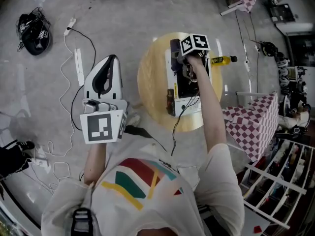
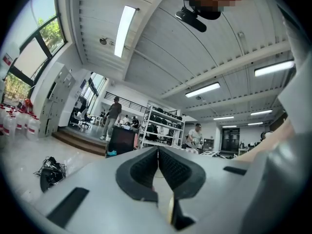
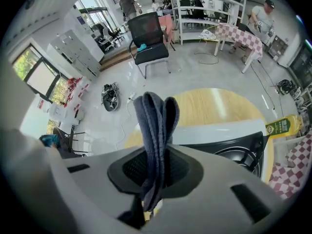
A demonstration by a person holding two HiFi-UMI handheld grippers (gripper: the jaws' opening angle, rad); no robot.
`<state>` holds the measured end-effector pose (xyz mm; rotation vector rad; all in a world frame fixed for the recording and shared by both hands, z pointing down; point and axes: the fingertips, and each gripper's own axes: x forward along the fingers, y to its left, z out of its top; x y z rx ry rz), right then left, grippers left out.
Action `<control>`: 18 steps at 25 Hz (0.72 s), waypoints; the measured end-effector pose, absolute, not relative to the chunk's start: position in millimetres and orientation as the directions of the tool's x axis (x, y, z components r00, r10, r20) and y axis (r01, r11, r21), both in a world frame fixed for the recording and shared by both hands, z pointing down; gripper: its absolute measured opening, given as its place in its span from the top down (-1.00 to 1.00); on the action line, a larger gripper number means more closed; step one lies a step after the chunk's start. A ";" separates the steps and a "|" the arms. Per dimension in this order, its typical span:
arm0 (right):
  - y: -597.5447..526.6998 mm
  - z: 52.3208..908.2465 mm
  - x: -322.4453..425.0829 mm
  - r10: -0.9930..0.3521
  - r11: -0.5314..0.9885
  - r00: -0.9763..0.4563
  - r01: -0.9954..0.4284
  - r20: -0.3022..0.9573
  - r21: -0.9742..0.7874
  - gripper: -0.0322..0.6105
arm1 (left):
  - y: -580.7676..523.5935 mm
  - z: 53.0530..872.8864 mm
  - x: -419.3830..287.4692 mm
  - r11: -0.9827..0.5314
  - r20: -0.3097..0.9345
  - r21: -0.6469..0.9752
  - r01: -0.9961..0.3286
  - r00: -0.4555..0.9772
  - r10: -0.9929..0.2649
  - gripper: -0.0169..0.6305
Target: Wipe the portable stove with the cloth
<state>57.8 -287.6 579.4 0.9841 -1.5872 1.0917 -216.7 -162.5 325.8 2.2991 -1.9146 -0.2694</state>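
The portable stove (image 1: 189, 90), white with a black top, lies on a round wooden table (image 1: 150, 82). My right gripper (image 1: 175, 49) hovers over the stove's far end, shut on a folded grey-blue cloth (image 3: 156, 126) that sticks up past its jaws. In the right gripper view the stove (image 3: 234, 143) and its burner show just beyond the jaws. My left gripper (image 1: 111, 59) is held off to the left of the table, over the floor. Its view looks up at the ceiling, and the left gripper (image 2: 158, 165) is shut with nothing between its pads.
A yellow bottle (image 1: 224, 59) lies on the table right of the stove. Cables (image 1: 66, 77) and a black bag (image 1: 33, 31) are on the floor at left. A checkered table (image 1: 253, 122) and a white rack (image 1: 278, 181) stand at right. An office chair (image 3: 148, 38) stands beyond the table.
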 end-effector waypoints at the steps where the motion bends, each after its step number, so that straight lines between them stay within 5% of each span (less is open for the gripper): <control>1: -287.0 579.5 56.9 -0.104 0.280 -0.236 -0.939 0.966 -0.199 0.79 | -162.6 325.2 -216.0 -0.185 -0.050 0.219 -0.958 0.178 -0.983 0.93; 18: -221.6 581.6 72.4 -0.091 0.247 -0.284 -0.935 0.955 -0.254 0.79 | -163.8 318.4 -179.3 -0.270 -0.074 0.231 -0.935 0.260 -0.963 0.93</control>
